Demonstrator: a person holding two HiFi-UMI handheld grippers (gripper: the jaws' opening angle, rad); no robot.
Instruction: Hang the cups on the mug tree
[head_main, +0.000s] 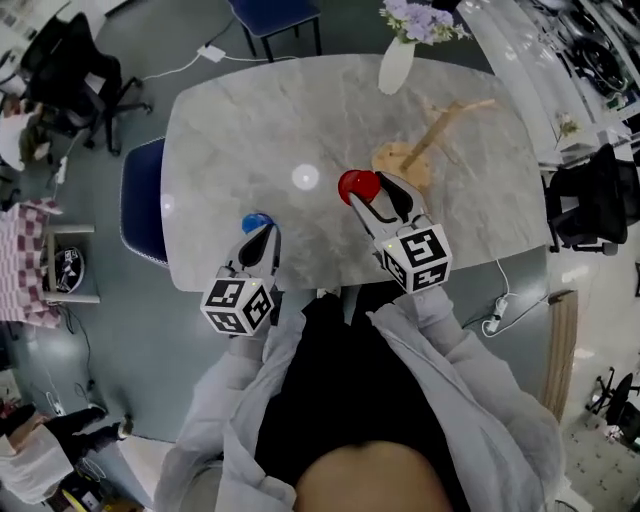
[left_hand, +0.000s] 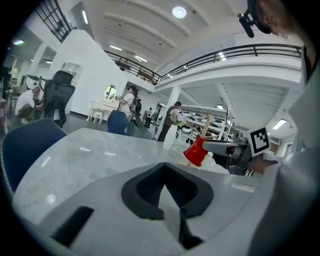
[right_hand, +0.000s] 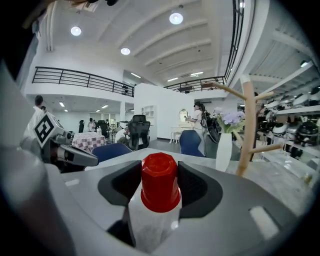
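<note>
While right tongs (head_main: 383, 200) clamp the red cup (right_hand: 160, 182), guide it toward a mug tree (head_main: 432, 142) peg; left tongs (head_main: 261, 240) closed, empty.

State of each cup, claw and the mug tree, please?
Red cup: clamped in right claw.
Right claw: shut on red cup.
Left claw: jaws together, nothing visible between.
Blue cup: at left claw's tip, mostly hidden.
Mug tree: upright, pegs bare.

The oval grey marble bench (head_main: 250, 130) carries a white vase of purple flowers (head_main: 396, 65) near its far edge and, just beside it, a pale wooden mug tree (head_main: 425, 148) on a round base.
</note>
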